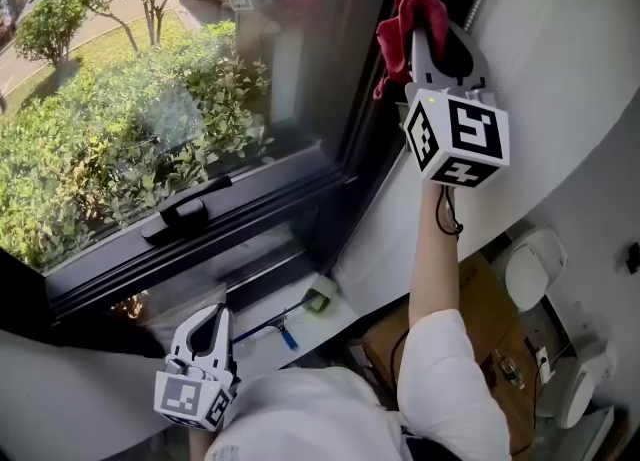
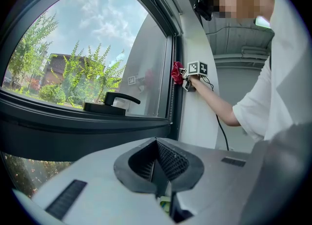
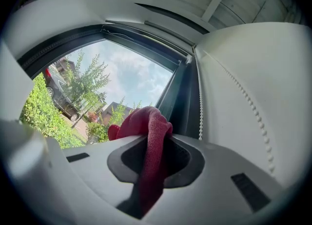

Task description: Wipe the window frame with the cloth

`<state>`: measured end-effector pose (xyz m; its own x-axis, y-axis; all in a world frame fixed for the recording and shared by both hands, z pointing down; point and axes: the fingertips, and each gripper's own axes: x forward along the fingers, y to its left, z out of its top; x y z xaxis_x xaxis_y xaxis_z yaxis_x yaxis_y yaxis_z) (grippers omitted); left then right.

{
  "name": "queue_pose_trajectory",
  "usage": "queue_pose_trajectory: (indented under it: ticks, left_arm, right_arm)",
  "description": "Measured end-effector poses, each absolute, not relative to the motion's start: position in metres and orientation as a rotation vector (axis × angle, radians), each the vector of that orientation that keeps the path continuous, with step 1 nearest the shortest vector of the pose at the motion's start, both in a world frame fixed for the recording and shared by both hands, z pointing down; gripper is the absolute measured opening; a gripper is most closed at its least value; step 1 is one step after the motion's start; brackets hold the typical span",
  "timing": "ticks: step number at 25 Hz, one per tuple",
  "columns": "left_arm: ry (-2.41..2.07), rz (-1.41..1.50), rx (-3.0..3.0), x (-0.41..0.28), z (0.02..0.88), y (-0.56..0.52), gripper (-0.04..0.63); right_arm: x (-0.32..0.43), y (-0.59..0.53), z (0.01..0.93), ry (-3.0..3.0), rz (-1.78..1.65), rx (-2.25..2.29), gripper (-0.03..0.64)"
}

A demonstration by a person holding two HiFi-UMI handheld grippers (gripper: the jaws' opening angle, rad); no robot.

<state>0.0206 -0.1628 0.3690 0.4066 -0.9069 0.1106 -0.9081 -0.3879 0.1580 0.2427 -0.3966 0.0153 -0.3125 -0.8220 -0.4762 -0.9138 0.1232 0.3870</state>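
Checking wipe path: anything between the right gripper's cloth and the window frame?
Nothing visible. The right gripper, shut on the red cloth, holds it right at the window frame upright; the bead cord hangs beside, not between.

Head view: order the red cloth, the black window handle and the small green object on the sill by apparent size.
1. red cloth: bunched, slightly the largest in area.
2. window handle: about as long but thinner. This is a close call, and the cloth may sit nearer the camera.
3. green object: clearly smallest.
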Motion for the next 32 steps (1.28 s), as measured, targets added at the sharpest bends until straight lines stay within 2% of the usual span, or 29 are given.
queue_pose_trajectory:
  ticks: [32]
  left_arm:
    - [-1.563, 0.04, 2.495, 0.031, 0.371, -0.155, 0.009]
  right_arm:
    - [0.241, -0.396, 0.05, 2.267, 0.971, -1.803, 0.064]
